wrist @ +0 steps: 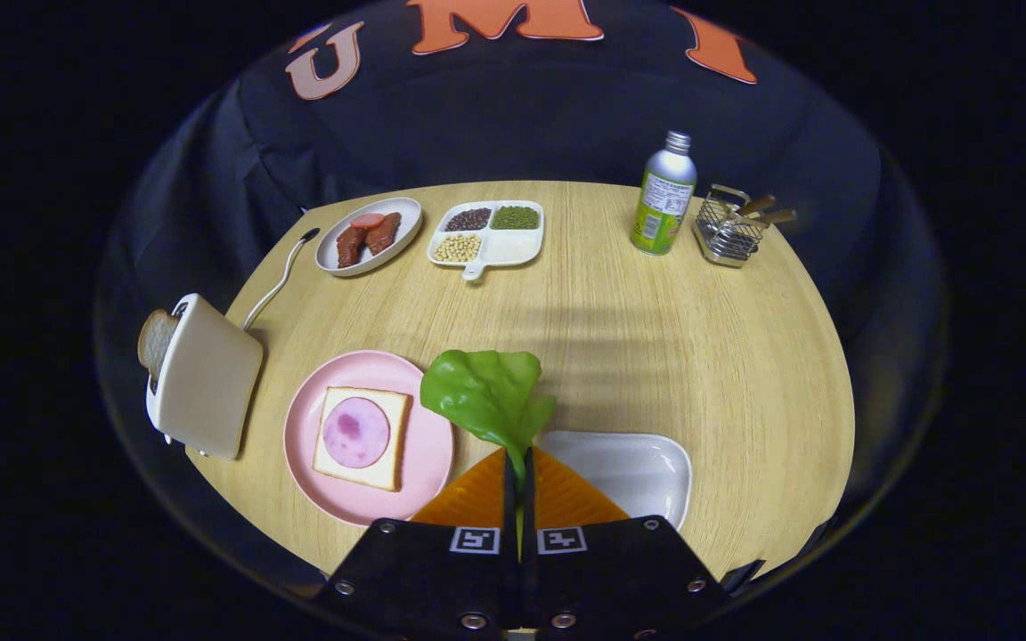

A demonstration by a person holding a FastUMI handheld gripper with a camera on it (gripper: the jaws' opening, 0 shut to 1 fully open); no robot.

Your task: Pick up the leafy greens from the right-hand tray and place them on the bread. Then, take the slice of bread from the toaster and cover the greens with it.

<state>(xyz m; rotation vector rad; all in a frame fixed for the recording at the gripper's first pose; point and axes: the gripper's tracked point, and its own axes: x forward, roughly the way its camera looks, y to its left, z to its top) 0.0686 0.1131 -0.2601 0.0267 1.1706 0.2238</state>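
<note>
Leafy greens [488,392] hang clamped by their stem in my gripper [518,481], just right of the pink plate [428,463]. I judge I should carry them left and centre them on the bread [393,445] there, above its ham [356,432], before letting go.

Green leaf [488,392], pink plate [428,454]

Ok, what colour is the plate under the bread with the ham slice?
Pink, clearest in the gripper view: the plate sits just left of the leafy greens pinched in the jaws.
</note>
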